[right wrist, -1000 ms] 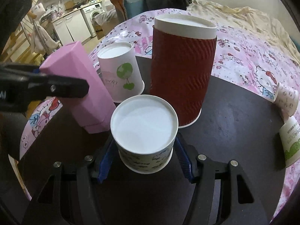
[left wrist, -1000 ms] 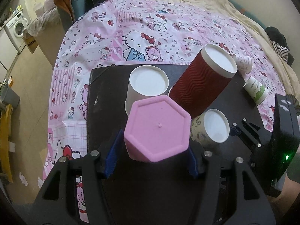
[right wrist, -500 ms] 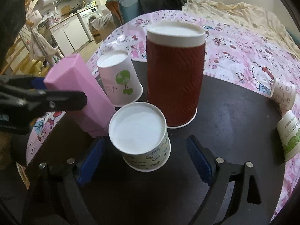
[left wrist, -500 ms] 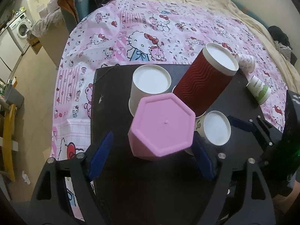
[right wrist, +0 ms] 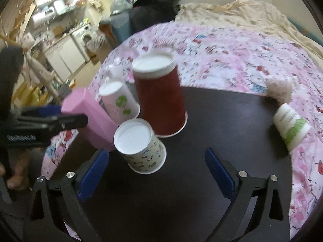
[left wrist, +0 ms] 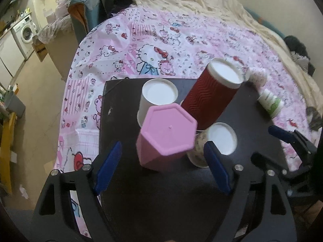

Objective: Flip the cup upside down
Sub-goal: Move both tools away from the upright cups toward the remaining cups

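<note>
Several cups stand upside down on the dark table top: a pink hexagonal cup, a white cup with green print, a tall red ribbed cup and a small patterned paper cup. My left gripper is open and empty, its blue pads on either side of and behind the pink cup. My right gripper is open and empty, just behind the patterned cup.
Two small paper cups lie on their sides at the table's right edge: one with green print, one pale patterned. A pink Hello Kitty cloth covers the bed beyond. Floor and washing machine are at left.
Both grippers opened and let go: the left released the pink cup, the right released the patterned cup. Both pulled back and up, leaving the cups standing upside down.
</note>
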A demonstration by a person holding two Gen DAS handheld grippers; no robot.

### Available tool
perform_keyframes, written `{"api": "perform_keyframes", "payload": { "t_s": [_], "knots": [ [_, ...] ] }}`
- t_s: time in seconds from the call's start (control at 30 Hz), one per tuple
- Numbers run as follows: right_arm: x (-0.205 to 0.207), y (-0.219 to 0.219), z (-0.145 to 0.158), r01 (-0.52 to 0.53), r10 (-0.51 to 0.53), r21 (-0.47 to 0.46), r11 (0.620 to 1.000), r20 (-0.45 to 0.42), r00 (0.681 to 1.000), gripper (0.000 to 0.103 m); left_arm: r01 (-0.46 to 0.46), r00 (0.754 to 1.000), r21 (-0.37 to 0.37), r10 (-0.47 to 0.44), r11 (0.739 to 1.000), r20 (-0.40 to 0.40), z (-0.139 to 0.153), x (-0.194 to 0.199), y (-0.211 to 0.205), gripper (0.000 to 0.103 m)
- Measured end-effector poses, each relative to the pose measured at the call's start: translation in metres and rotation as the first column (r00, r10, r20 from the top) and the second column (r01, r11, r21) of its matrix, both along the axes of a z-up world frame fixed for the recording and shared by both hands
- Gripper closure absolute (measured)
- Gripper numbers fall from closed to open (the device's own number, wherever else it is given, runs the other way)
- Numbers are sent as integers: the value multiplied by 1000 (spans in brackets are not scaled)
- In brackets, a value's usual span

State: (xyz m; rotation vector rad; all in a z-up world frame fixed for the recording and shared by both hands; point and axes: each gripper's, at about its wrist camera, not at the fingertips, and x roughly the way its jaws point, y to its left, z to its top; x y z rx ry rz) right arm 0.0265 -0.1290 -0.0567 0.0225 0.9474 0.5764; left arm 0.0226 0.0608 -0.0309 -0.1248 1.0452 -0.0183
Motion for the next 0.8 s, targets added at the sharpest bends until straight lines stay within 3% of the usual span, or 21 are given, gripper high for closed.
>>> {"api": "perform_keyframes", "payload": {
  "t_s": [0.1, 0.53, 0.67, 0.8],
  "knots": [
    [-4, -13, 9, 45, -45, 24, 999, 0, 999, 4, -32, 998, 0, 32, 1000, 51, 11, -12, 0, 3],
    [-10, -74, 46, 223, -222, 99, 970, -19, 975, 0, -29, 996, 7, 28, 1000, 82, 40, -13, -26, 3],
    [-6, -110, 58, 299, -300, 113, 948, -8, 954, 0, 5, 995, 13, -7, 1000, 102, 51, -2, -44, 3],
    [5, -153, 59, 392, -385, 131, 911, -70, 920, 0, 41, 994, 5, -42, 999, 100, 60, 18, -67, 3]
  ]
}}
